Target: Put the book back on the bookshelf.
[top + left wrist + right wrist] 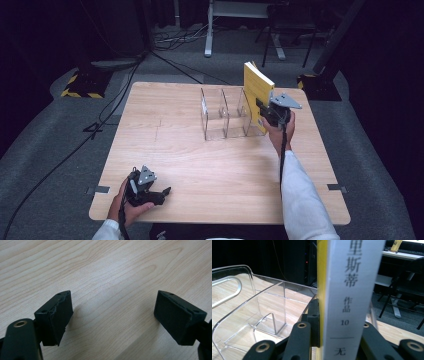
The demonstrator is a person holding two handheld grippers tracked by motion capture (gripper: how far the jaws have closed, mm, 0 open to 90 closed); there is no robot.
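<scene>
A yellow book [257, 90] with a white spine [352, 297] stands upright in the rightmost slot of a clear plastic divider rack [225, 116], [257, 315]. My right gripper [265, 111] is shut on the book's lower part, its jaws pressing both covers [337, 322]. My left gripper [162, 192] rests near the table's front left edge, held by a hand. Its jaws [113, 315] stand wide open over bare wood with nothing between them.
The wooden table [175, 150] holds just the rack. The rack's left and middle slots hold nothing. Beyond the table are cables on grey carpet, black stands with striped bases [82, 85], and a desk and chair legs [270, 35].
</scene>
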